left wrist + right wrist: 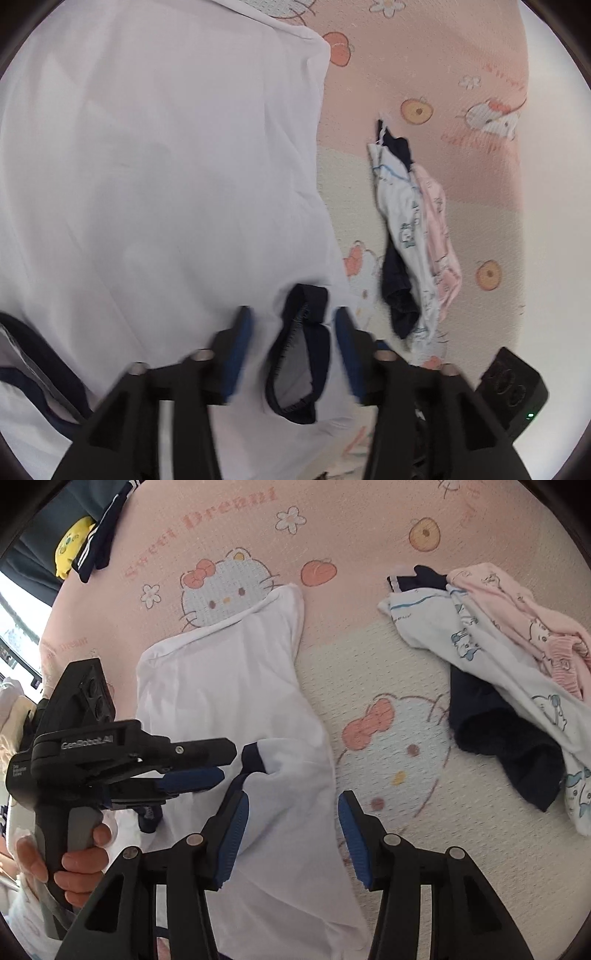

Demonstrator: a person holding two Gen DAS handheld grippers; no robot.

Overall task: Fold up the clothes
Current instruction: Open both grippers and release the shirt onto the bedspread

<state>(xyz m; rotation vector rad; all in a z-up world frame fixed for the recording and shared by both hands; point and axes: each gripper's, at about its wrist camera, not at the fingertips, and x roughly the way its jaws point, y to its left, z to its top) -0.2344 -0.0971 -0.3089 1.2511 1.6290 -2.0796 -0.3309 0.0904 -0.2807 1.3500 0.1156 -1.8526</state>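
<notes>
Left gripper [293, 354], seen along its own fingers, stands with its blue pads apart; a navy-trimmed cuff [303, 347] of the white shirt [159, 177] lies between them, and no pad visibly presses on it, so the cuff appears released. Right gripper [291, 834] likewise has its jaws apart, hovering over the near end of the same shirt with nothing clamped. From the right wrist view, the left gripper [207, 771] reaches in from the side, carried by a person's hand [74, 860], its tips just beside the navy cuff [253, 755].

White shirt: spread lengthwise on the pink cartoon-print bedsheet [369, 524], narrowed into a long strip with a sleeve seemingly laid inward over the body. Judged from this, the side folds look done or nearly so; the lengthwise fold into a compact packet remains.

Unfolded pile [509, 686]: a white printed garment, a pink garment and a dark navy piece lie crumpled together, well apart from the shirt, and are not yet begun.

Overall progress: early, with one garment part-folded and several left
</notes>
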